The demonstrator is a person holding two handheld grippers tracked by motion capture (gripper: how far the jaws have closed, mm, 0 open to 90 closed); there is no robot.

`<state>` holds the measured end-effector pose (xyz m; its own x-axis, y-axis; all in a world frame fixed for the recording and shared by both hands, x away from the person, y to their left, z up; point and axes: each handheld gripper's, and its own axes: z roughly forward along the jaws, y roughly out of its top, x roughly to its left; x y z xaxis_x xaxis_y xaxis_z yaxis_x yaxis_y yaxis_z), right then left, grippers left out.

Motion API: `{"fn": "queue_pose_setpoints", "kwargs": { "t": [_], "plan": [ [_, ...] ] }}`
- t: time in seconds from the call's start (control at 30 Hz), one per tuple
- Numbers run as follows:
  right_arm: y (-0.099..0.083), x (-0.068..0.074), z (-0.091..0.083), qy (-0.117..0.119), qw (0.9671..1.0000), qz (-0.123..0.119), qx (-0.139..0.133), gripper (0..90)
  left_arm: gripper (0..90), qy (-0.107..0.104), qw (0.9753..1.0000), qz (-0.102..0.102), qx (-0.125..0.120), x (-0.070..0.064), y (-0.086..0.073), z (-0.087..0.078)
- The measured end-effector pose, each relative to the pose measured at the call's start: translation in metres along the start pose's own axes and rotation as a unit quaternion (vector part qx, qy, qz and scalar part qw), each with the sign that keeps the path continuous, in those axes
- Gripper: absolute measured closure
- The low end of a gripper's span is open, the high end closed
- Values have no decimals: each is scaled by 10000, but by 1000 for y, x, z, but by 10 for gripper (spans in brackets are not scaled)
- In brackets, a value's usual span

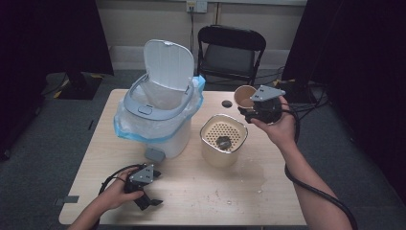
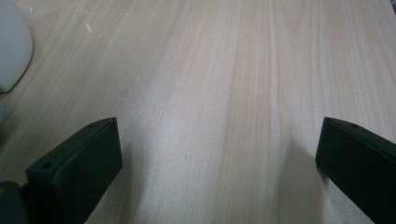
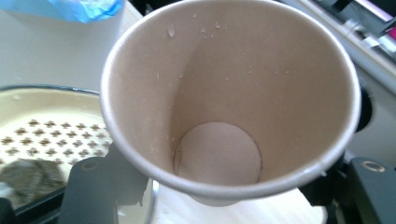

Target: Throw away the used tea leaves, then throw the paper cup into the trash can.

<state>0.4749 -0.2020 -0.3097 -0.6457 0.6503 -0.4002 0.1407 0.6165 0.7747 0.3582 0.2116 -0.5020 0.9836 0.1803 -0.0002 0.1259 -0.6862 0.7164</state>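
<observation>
— Beside the cream strainer tub (image 1: 223, 139), the right gripper (image 1: 256, 111) held the tan paper cup (image 1: 244, 96) clamped, mouth tipped toward the open white bin (image 1: 158, 108), didn't it?

— Yes; the left gripper (image 1: 143, 189) rested wide apart, holding nothing, farther off.

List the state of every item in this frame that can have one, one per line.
Paper cup: held in the right gripper, tipped on its side, empty but for droplets.
Left gripper: open, holding nothing, low over the table.
Trash bin: lid up, lined with a blue bag.
Strainer container: upright, uncovered, a dark lump on its perforated insert.
Folding chair: unfolded, unoccupied.
</observation>
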Motion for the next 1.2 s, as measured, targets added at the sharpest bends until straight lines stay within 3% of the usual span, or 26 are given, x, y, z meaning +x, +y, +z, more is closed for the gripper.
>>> {"fn": "queue_pose_setpoints", "kwargs": {
  "t": [0.87,1.13,1.2],
  "plan": [
    [16,4,9,615,9978,244,-9,311,0,-9,10000,0,8,0,0,0],
    [26,0,9,812,9957,443,-90,310,0,-27,10000,-6,14,0,0,0],
    [31,-2,8,952,9937,565,-165,310,0,-27,10000,-10,14,0,0,0]
  ]
}}
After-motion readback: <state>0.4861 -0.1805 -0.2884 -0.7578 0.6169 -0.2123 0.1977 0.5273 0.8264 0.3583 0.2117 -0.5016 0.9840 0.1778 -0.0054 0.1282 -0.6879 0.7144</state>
